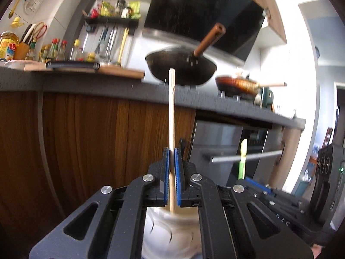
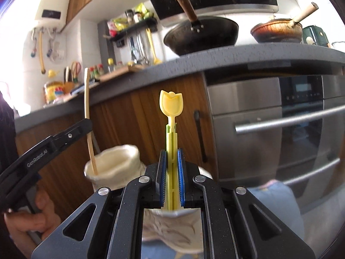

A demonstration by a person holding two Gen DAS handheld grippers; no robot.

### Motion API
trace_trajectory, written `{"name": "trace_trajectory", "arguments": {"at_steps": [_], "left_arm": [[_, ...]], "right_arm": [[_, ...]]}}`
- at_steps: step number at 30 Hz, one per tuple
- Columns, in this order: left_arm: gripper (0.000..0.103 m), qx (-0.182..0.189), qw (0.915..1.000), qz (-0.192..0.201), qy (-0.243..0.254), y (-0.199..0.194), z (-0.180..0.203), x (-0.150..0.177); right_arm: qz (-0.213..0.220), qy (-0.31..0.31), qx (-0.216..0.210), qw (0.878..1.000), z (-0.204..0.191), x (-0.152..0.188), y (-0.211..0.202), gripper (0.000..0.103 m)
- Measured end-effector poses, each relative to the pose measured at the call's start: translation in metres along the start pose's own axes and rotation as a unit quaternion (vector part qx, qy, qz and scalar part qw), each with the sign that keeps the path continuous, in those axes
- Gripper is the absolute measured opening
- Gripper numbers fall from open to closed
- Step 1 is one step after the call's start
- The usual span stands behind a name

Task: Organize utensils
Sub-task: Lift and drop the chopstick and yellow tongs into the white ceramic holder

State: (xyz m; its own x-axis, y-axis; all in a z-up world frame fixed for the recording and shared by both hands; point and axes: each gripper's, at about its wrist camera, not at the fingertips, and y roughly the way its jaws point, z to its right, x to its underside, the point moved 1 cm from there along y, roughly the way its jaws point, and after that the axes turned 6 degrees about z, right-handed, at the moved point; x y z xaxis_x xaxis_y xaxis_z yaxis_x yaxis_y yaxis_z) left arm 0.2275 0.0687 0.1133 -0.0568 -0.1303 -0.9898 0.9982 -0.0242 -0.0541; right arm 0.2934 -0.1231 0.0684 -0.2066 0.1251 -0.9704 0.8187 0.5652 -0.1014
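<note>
My left gripper point(image 1: 171, 168) pinches the wooden chopstick point(image 1: 171, 116) upright over a white holder point(image 2: 112, 164); my right gripper point(image 2: 171, 172) clamps the yellow spoon point(image 2: 171, 105) above another. Risk, as I judge: either slim shaft twisting and missing its opening.

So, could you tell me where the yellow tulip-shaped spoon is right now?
The yellow tulip-shaped spoon stands upright, clamped in the right gripper, centre of the right wrist view, above a white cup, in front of the oven.

A grey countertop point(image 2: 248, 58) tops wooden cabinets point(image 1: 90, 133) beside a steel oven point(image 2: 280, 129), daylight flooding in.
</note>
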Motion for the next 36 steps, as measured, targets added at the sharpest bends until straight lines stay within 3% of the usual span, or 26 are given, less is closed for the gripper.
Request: {"name": "trace_trajectory", "arguments": {"at_steps": [11, 18, 21, 36], "left_arm": [[0.005, -0.01, 0.9972, -0.068, 0.03, 0.012, 0.009, 0.011], [0.005, -0.012, 0.9966, -0.078, 0.024, 0.018, 0.005, 0.016], [0.007, -0.012, 0.9967, -0.076, 0.025, 0.017, 0.005, 0.016], [0.043, -0.021, 0.9989, -0.039, 0.013, -0.013, -0.007, 0.013]], "right_arm": [[-0.045, -0.012, 0.019, 0.999, -0.005, 0.017, 0.001, 0.011], [-0.046, -0.035, 0.021, 0.998, -0.014, 0.019, 0.003, 0.012], [-0.043, -0.039, 0.019, 0.998, -0.015, 0.019, 0.002, 0.022], [-0.005, -0.023, 0.028, 0.999, -0.008, 0.014, -0.026, 0.038]]}}
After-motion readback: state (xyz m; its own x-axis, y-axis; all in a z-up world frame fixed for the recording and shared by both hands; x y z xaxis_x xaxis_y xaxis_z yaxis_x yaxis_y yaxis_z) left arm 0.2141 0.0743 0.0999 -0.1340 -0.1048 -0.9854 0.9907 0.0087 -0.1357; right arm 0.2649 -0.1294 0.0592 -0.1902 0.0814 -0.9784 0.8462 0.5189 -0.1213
